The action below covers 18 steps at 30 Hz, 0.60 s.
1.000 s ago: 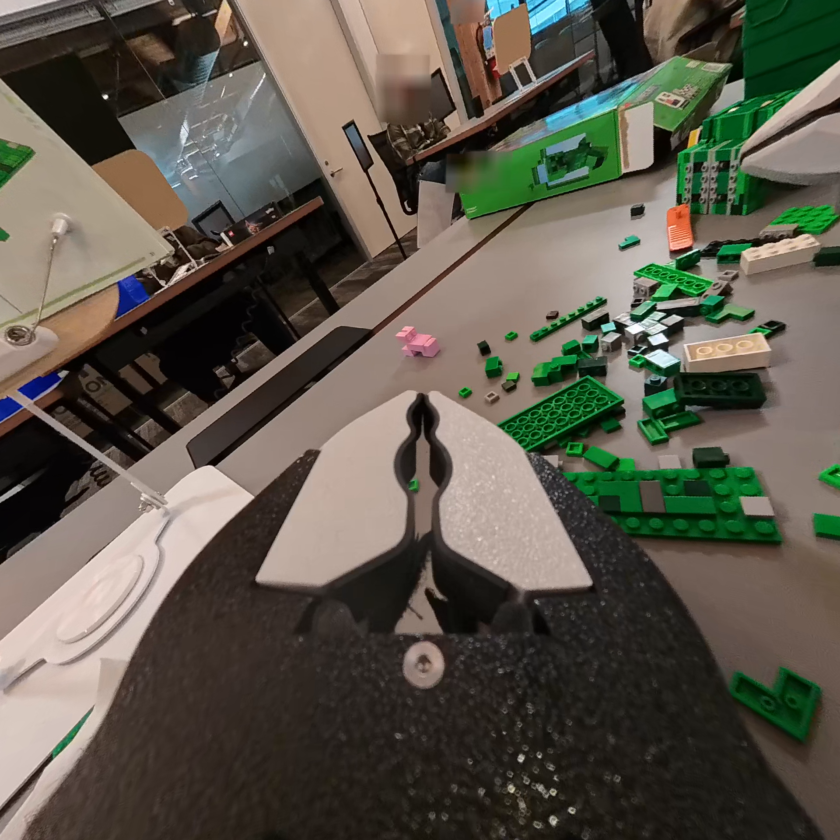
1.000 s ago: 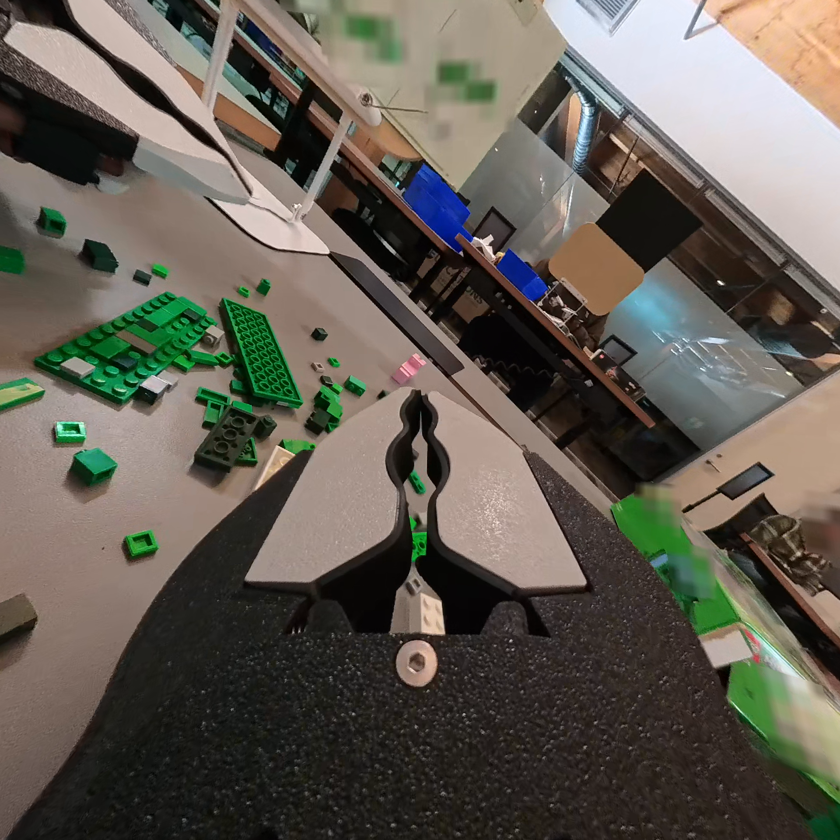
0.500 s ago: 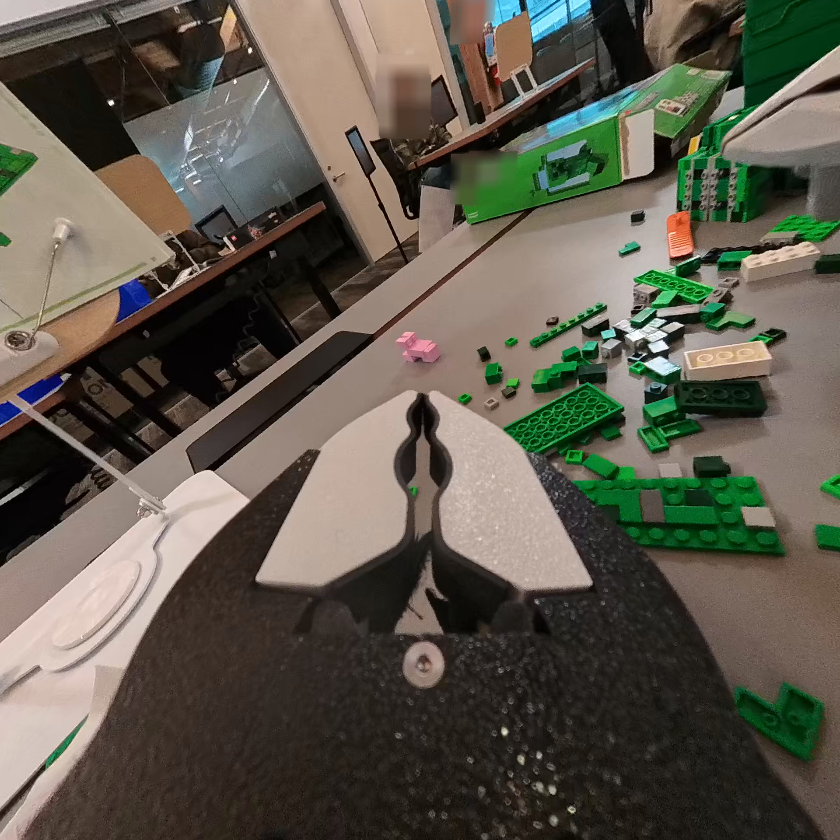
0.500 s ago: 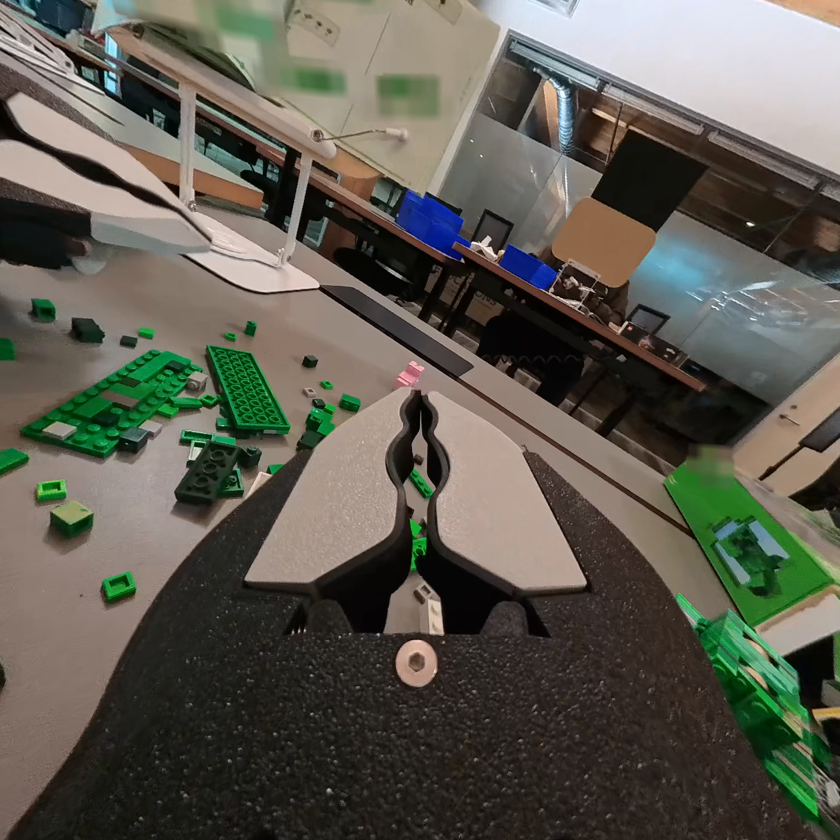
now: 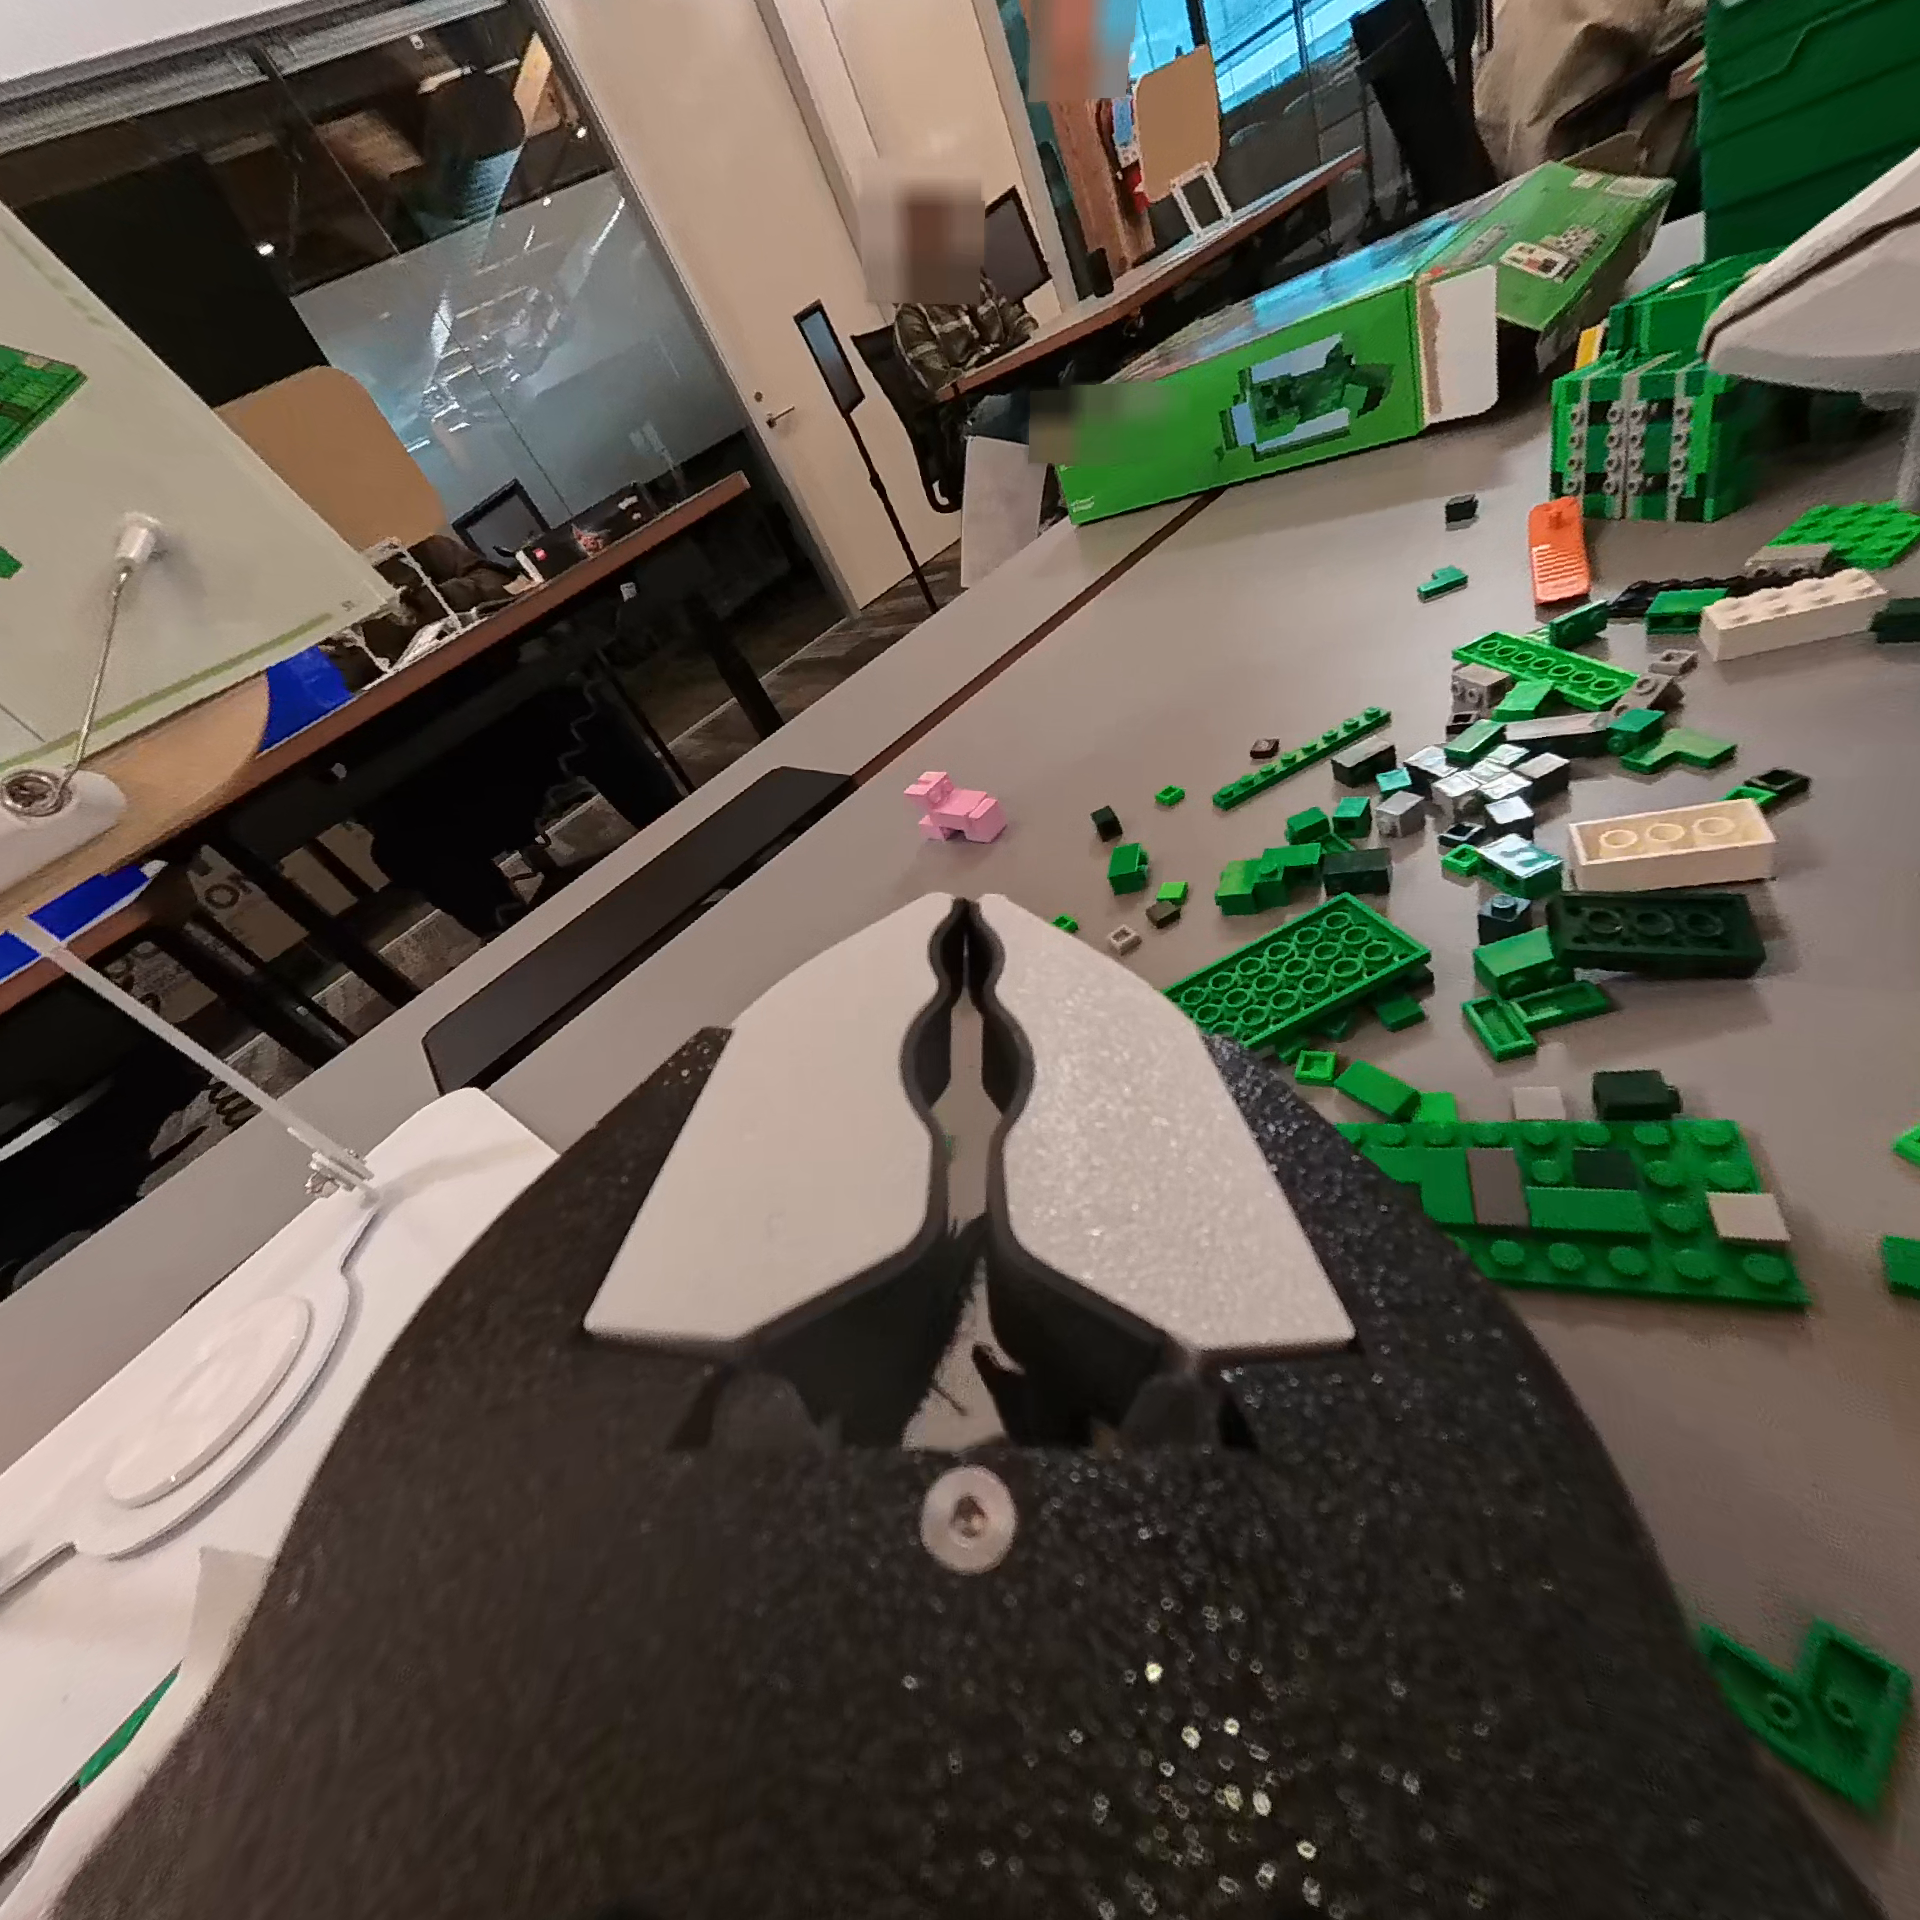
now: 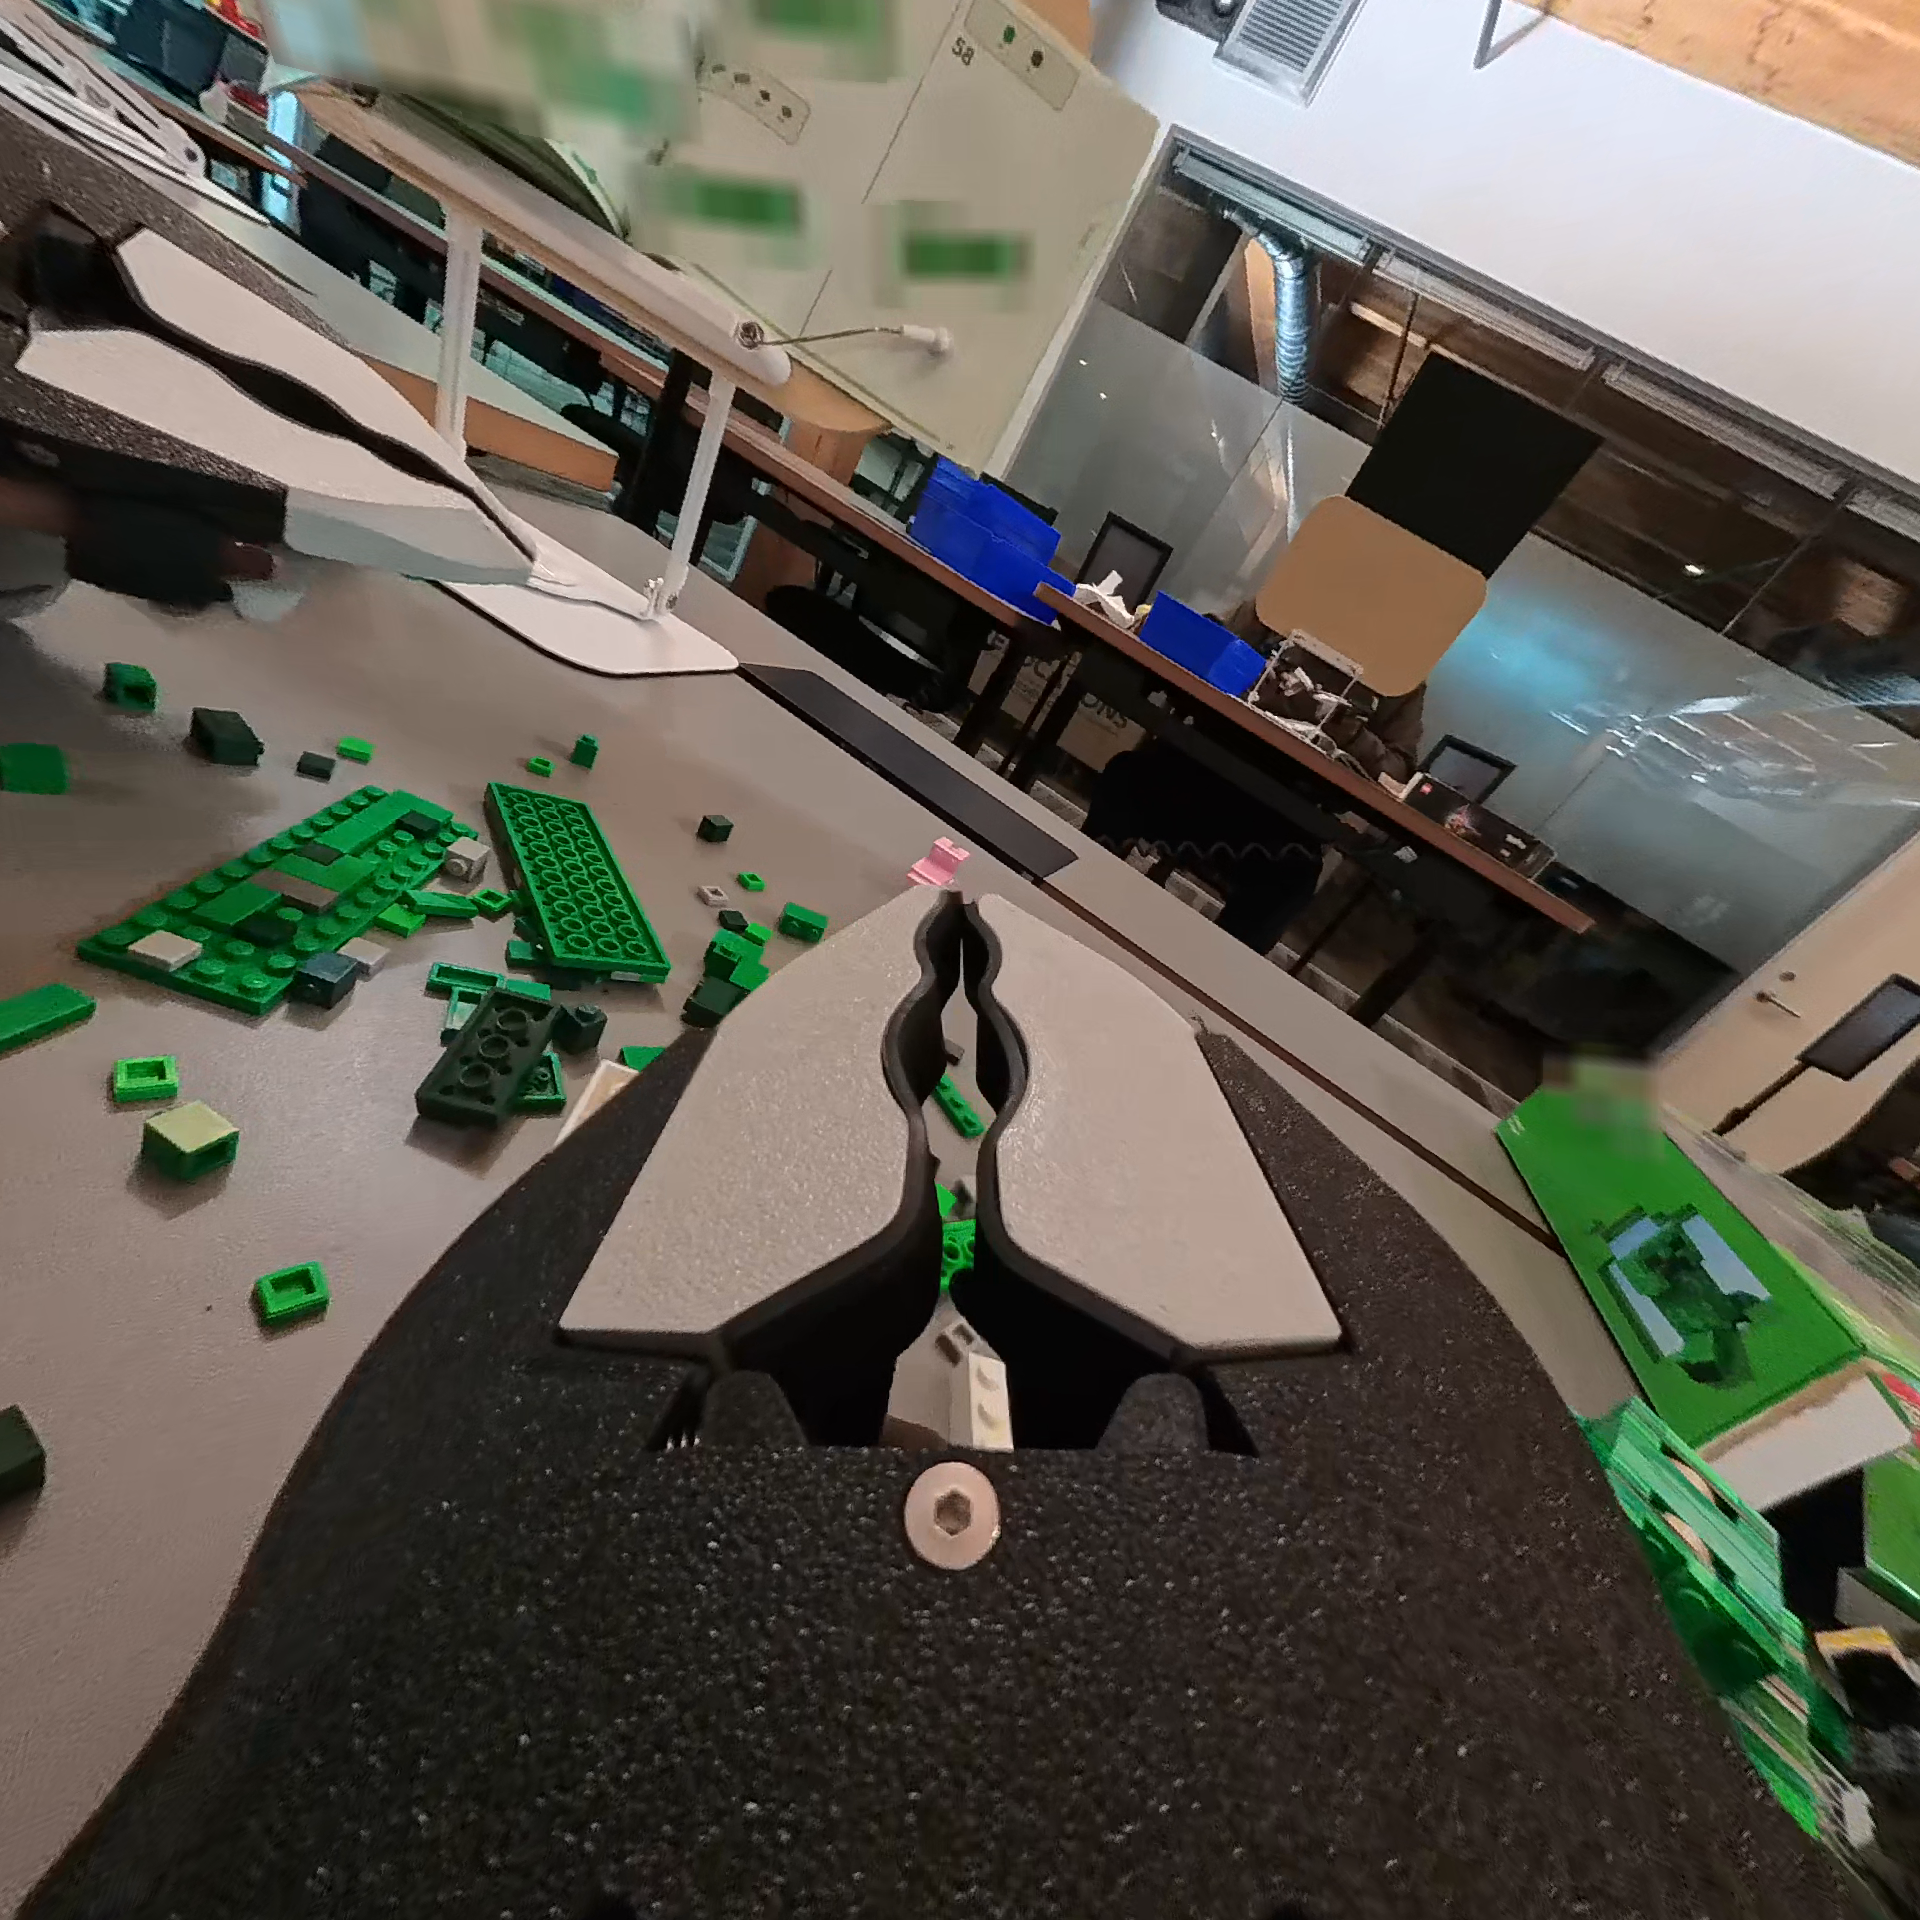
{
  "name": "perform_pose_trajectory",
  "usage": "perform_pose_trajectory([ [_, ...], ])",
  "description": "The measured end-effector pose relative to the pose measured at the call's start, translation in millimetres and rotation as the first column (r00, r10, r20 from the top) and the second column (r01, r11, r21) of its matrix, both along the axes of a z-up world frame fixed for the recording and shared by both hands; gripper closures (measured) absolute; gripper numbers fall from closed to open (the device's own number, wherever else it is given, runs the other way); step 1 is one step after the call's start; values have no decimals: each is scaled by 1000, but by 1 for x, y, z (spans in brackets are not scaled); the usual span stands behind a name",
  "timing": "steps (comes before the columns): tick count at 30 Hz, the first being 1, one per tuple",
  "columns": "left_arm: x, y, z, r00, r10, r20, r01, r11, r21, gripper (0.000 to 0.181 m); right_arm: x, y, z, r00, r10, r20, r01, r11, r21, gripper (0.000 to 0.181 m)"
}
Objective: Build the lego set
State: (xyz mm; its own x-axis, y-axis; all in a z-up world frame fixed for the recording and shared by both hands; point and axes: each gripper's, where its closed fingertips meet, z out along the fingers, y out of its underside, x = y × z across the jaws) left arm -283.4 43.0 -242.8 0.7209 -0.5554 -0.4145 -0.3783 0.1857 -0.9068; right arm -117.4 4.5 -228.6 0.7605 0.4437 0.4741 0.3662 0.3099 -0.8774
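A: Left gripper [image 5: 968, 914] hung over the grey table [image 5: 1195, 634], tips pressed together, nothing between them. The part-built green plate [image 5: 1579, 1205] lay just to its right, long axis running across

B: Right gripper [image 6: 961, 914] also pinched to, empty. From there the plate [image 6: 270, 904] sat well off to the left. Left looked nearer, I judged

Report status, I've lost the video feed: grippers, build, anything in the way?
Left gripper shut, empty, above table. Right gripper shut, empty. Green baseplate build flat on table, untouched. Loose bricks scattered around it; no obstruction.
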Motion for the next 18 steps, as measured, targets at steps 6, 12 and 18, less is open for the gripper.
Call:
perform_pose_trajectory([
  [6,1,-8,4,988,-80,132,93,991,-95,181,-1,-3,1,1000,26,-10,-26,1000,-8,181],
  [12,-6,-7,10,984,-55,171,68,995,-70,181,-27,-23,-2,982,189,-7,-190,980,-53,181],
  [18,-6,-6,8,992,-31,121,37,998,-51,181,-87,-65,-17,802,590,96,-558,796,-234,148],
])
